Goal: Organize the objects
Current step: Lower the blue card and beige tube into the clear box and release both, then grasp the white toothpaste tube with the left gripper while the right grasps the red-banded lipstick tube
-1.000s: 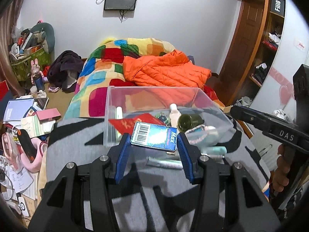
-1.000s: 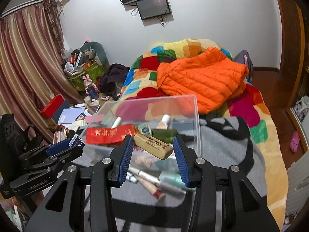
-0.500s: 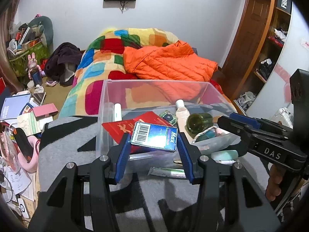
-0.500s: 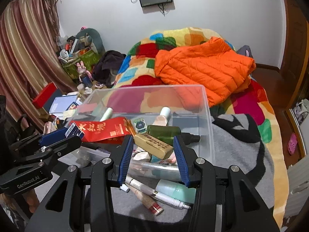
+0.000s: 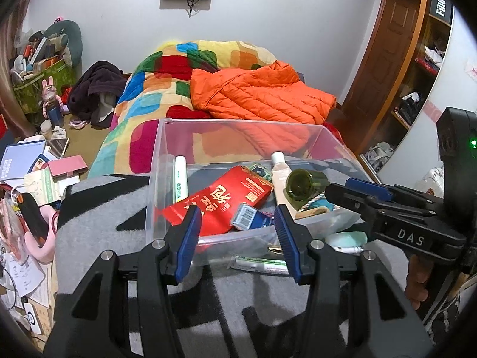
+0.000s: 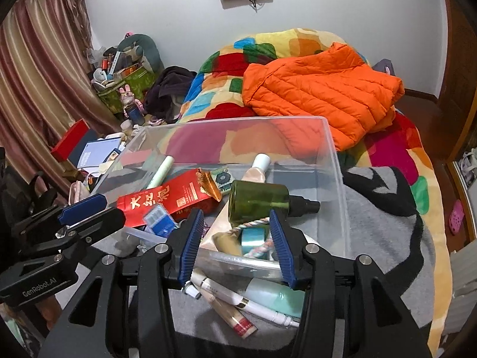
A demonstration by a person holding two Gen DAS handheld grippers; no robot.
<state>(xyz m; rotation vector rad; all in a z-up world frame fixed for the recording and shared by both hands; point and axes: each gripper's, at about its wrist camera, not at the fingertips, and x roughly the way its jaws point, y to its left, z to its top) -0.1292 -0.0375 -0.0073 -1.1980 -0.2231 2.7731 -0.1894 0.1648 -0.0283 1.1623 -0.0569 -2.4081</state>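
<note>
A clear plastic bin [image 5: 161,161] [image 6: 334,155] stands on a grey and black blanket. It holds a red packet [image 5: 226,197] [image 6: 167,200], a blue box [image 5: 249,216] [image 6: 158,217], a green bottle [image 5: 304,183] [image 6: 259,200], a white tube [image 5: 180,179], a beige tube [image 6: 259,168] and a tan bar [image 6: 226,243]. My left gripper [image 5: 237,240] is open and empty above the bin's near edge. My right gripper [image 6: 235,243] is open and empty above the bin's near edge. Several tubes [image 6: 238,301] lie on the blanket in front of the bin.
An orange jacket [image 5: 259,95] [image 6: 322,89] lies on a colourful quilt behind the bin. Books and clutter [image 5: 29,173] cover the floor at the left. A wooden shelf unit [image 5: 417,59] stands at the right. A flat tube [image 5: 259,264] lies by the bin.
My left gripper opened and the blue box dropped into the bin. My right gripper opened and the tan bar dropped into the bin. Both grippers moved closer over the bin.
</note>
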